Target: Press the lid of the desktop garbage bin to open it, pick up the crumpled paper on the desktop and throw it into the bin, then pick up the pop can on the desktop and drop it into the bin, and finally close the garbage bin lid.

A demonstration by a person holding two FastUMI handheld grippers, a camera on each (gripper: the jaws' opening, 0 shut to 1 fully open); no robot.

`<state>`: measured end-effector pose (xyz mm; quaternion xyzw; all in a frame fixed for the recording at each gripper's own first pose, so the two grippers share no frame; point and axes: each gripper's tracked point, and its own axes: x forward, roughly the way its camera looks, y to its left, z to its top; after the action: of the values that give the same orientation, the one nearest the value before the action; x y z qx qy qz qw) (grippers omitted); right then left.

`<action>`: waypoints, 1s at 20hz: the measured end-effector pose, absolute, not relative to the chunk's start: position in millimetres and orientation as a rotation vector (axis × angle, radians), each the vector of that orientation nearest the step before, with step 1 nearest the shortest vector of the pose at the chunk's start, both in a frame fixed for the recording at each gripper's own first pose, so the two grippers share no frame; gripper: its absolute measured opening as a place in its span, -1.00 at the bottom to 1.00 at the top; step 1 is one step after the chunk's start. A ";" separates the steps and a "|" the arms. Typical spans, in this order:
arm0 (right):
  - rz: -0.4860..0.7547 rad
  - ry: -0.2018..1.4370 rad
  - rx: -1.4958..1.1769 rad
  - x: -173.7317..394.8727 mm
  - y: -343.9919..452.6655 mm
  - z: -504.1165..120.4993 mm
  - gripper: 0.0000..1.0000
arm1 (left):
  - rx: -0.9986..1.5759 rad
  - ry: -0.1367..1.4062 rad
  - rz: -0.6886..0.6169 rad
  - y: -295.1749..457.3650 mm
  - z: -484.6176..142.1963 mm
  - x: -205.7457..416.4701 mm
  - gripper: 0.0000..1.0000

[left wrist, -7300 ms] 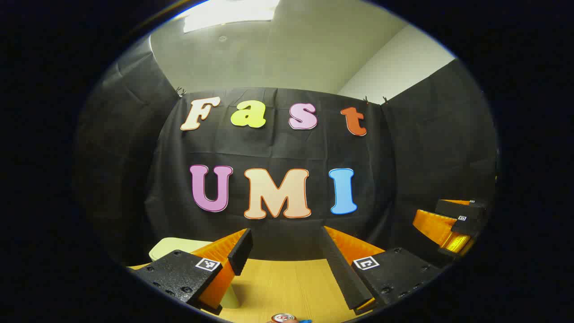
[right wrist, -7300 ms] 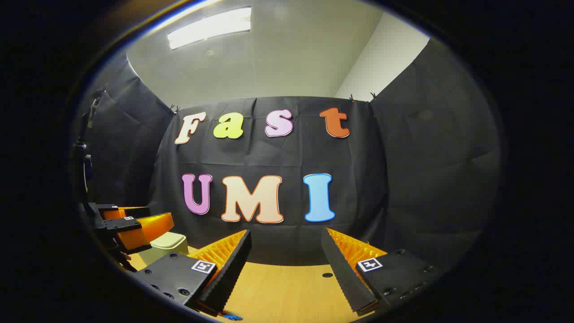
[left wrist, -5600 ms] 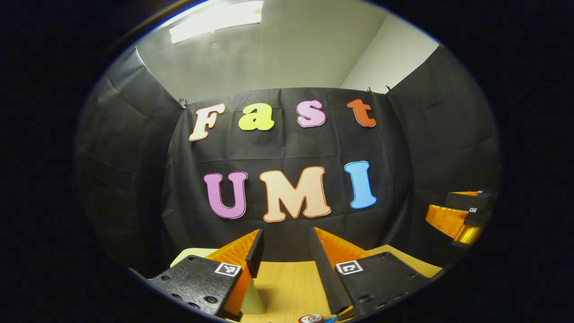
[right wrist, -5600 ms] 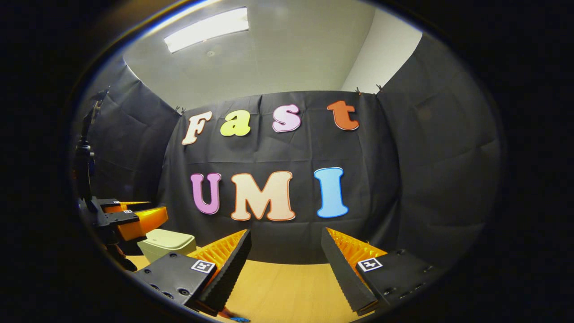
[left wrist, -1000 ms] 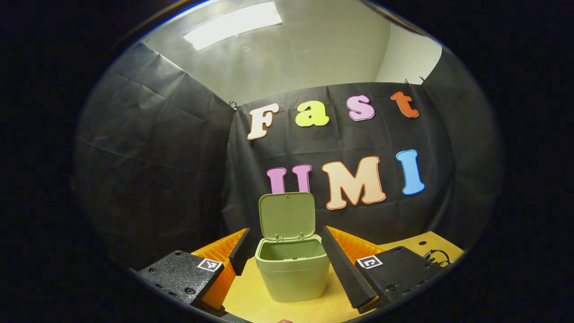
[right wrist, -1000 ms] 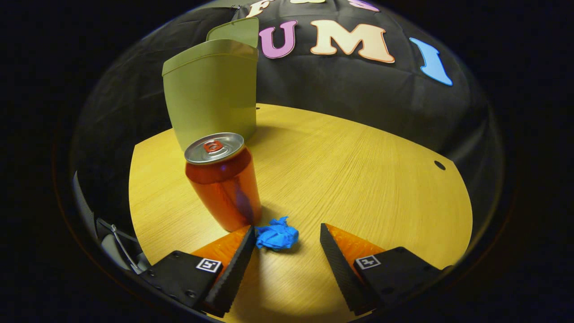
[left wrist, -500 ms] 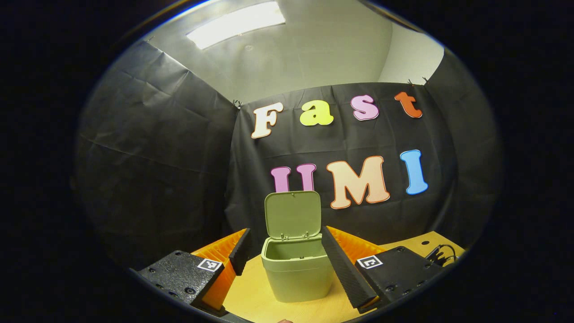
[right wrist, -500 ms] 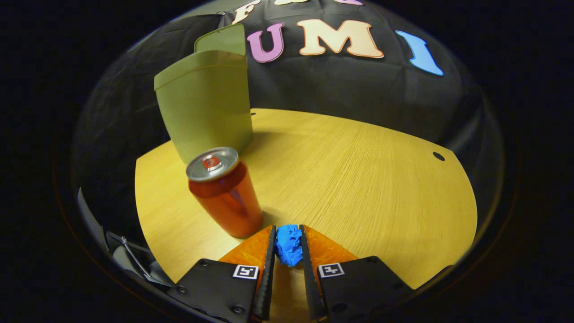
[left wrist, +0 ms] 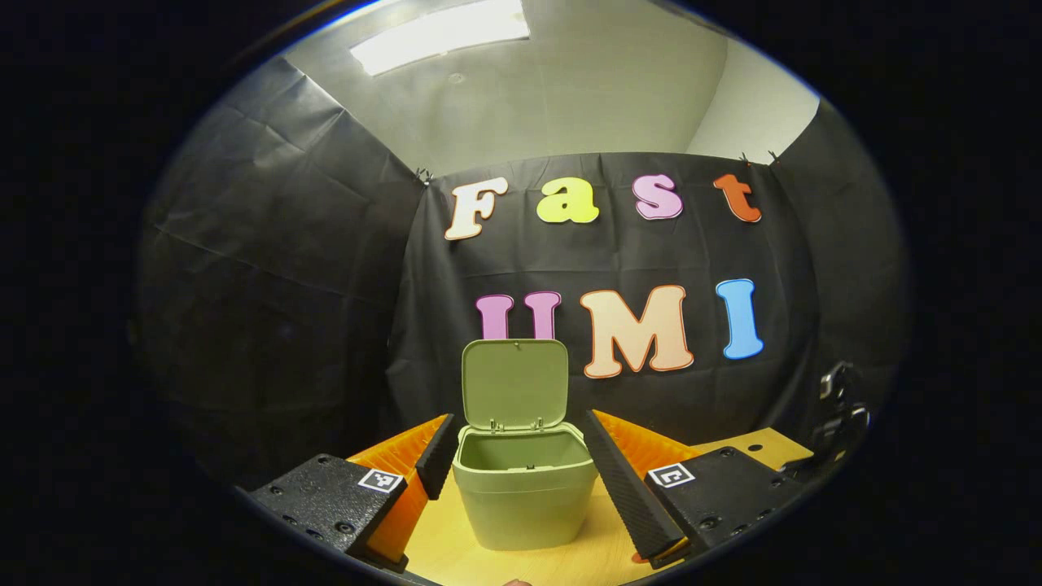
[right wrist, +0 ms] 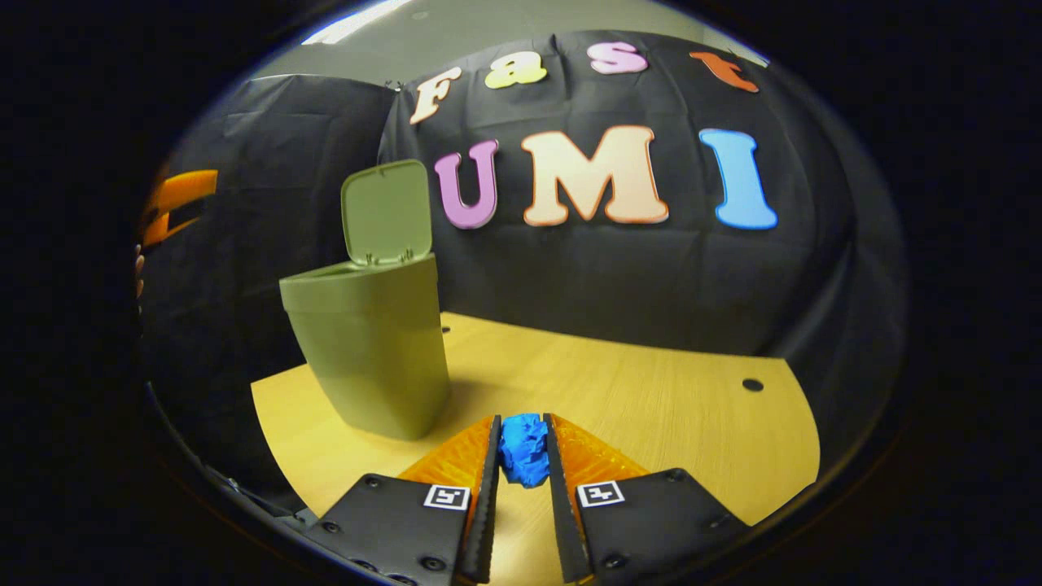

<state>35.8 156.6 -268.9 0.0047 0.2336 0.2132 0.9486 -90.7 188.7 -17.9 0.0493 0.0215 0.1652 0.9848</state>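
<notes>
The bin [left wrist: 525, 488] stands on the desk [right wrist: 635, 391] with its lid [left wrist: 514, 395] swung upright; in the left gripper view its inside looks bare, though the bottom is hidden. The left gripper [left wrist: 521, 464] hangs spread wide before it, fingers either side of the bin's rim without touching. The right gripper [right wrist: 521, 456] is clamped on the blue paper [right wrist: 523, 448], apparently lifted above the desk, right of the bin [right wrist: 370, 342].
</notes>
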 end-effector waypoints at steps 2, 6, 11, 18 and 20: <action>0.451 0.438 -0.004 47.7 173.0 -250.7 -0.33 | 0.089 0.051 0.321 194.7 -23.6 -86.8 0.86; 0.469 0.369 0.021 68.9 204.3 -210.5 -0.37 | 0.066 0.067 0.321 211.6 -33.7 -85.2 0.87; 0.544 0.263 0.065 88.8 272.0 -158.0 -0.37 | 0.072 0.089 0.327 239.1 -42.4 -90.6 0.94; 0.581 0.281 0.140 106.5 356.7 -168.9 -0.34 | 0.078 0.123 0.337 274.9 -57.4 -94.8 0.87; 0.589 0.281 0.147 107.3 373.7 -173.4 -0.37 | 0.078 0.127 0.332 280.7 -59.3 -95.5 0.87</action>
<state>107.3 373.7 -173.4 0.0721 0.1381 0.2890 0.9446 -95.5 280.7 -59.3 0.0388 0.0633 0.1650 0.9835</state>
